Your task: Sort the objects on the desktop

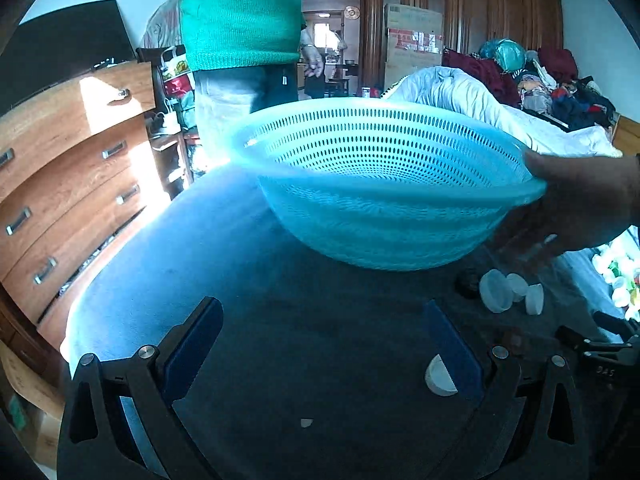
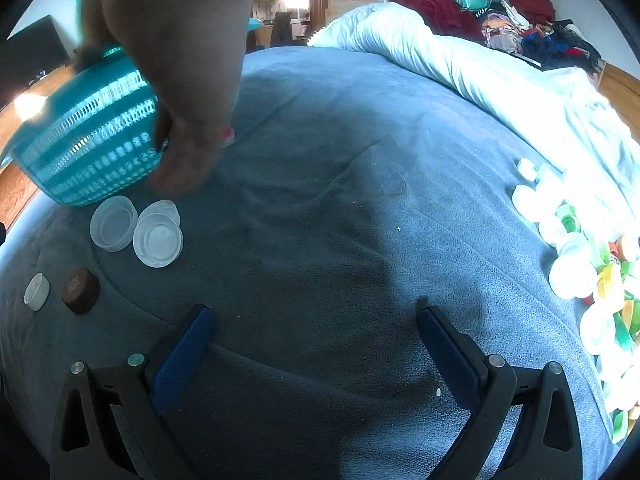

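Observation:
A light blue perforated basket (image 1: 384, 184) is held tilted above the blue blanket (image 1: 280, 320) by a bare hand (image 1: 580, 204); it also shows in the right wrist view (image 2: 92, 136) under that hand (image 2: 188, 120). White lids (image 2: 136, 228) lie below it, with a small white cap (image 2: 37, 291) and a brown cap (image 2: 81, 290) nearer. A pile of white, green and yellow caps (image 2: 592, 272) lies at the right. My left gripper (image 1: 320, 344) is open and empty; a white cap (image 1: 439, 376) lies by its right finger. My right gripper (image 2: 316, 344) is open and empty.
A wooden chest of drawers (image 1: 68, 184) stands left of the bed. A person in a green sweater (image 1: 240, 16) stands behind the basket. A rumpled white duvet (image 2: 480, 72) and heaped clothes (image 2: 532, 28) lie at the far right.

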Demonstrator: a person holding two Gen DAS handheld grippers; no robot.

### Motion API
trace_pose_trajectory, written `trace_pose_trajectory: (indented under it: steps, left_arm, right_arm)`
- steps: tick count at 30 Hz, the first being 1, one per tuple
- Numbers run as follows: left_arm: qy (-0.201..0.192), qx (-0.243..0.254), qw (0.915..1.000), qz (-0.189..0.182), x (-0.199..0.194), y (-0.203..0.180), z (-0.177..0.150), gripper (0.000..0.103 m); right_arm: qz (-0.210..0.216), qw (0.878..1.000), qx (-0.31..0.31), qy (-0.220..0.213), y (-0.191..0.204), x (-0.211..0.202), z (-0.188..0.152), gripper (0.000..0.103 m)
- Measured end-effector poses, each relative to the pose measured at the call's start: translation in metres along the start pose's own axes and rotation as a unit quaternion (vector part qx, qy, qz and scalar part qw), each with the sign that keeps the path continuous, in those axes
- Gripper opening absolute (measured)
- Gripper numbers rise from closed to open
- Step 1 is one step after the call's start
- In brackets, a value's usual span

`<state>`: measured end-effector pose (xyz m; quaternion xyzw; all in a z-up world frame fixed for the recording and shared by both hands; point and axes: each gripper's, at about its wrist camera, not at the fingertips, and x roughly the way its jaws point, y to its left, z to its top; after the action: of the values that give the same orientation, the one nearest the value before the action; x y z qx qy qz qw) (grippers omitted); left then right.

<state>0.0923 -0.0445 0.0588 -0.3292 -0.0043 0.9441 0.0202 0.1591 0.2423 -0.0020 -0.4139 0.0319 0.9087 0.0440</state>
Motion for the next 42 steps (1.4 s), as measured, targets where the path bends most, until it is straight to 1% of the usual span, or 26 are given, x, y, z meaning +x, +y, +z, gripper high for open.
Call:
trace_pose_trajectory:
  steps: [2,6,13,16,22,26,28,29,31,32,33,34,36,38,40,42]
  left_arm:
    - [-0.006,-0.004,1.0,-0.002,-0.006,0.001,0.0,0.099]
    - [-0.015,-0.025,0.9996,0.007,-0.013,0.014,0.001,0.099]
    - [0.001,-0.041,0.9987,0.03,0.002,0.028,0.003,0.099]
    - [0.003,-0.039,0.9988,0.031,0.003,0.025,0.001,0.099]
    - [-0.002,-0.05,0.9984,0.024,-0.003,0.028,0.0,0.099]
    - [-0.01,-0.066,0.9972,0.035,-0.009,0.036,0.005,0.099]
    - [-0.013,-0.074,0.9967,0.028,-0.009,0.037,0.007,0.099]
    - [-0.011,-0.07,0.9971,0.027,-0.008,0.036,0.007,0.099]
    - [-0.005,-0.059,0.9977,0.033,-0.006,0.033,0.007,0.099]
    - [-0.004,-0.061,0.9976,0.031,-0.006,0.034,0.007,0.099]
    - [0.006,-0.065,0.9974,0.029,-0.004,0.035,0.007,0.099]
    - [0.026,-0.072,0.9967,0.026,0.0,0.037,0.009,0.099]
    - [0.053,-0.081,0.9951,0.022,0.008,0.039,0.012,0.099]
    - [0.08,-0.076,0.9934,0.029,0.014,0.039,0.015,0.099]
    - [0.089,-0.074,0.993,0.023,0.016,0.038,0.017,0.099]
    - [0.084,-0.062,0.9942,0.028,0.015,0.034,0.019,0.099]
  right_arm:
    - [0.0,1.0,0.0,0.0,0.0,0.0,0.001,0.103]
    - [0.0,1.0,0.0,0.0,-0.001,0.001,0.0,0.103]
    - [0.002,1.0,0.001,0.0,-0.001,0.0,0.0,0.103]
    - [0.001,1.0,0.001,0.001,0.0,-0.001,0.0,0.103]
    - [0.002,1.0,0.002,0.0,-0.001,-0.002,0.0,0.103]
    - [0.001,1.0,0.001,0.0,-0.001,-0.001,0.0,0.103]
    - [0.001,1.0,0.001,0.0,-0.001,0.0,0.0,0.103]
    - [0.001,1.0,0.001,0.0,-0.002,0.0,0.0,0.103]
    - [0.002,1.0,0.001,0.0,-0.002,0.0,0.0,0.103]
    - [0.001,1.0,0.001,0.0,-0.002,0.0,0.0,0.103]
    - [0.002,1.0,0.001,0.0,-0.002,0.0,0.0,0.103]
    - [0.001,1.0,0.001,0.0,-0.002,0.0,0.0,0.103]
    - [0.001,1.0,0.001,0.0,-0.002,0.0,0.0,0.103]
    - [0.001,1.0,0.001,0.0,-0.002,0.0,0.0,0.103]
    - [0.002,1.0,0.001,0.0,-0.002,0.0,0.0,0.103]
    - [0.001,1.0,0.001,0.0,-0.001,0.0,0.0,0.103]
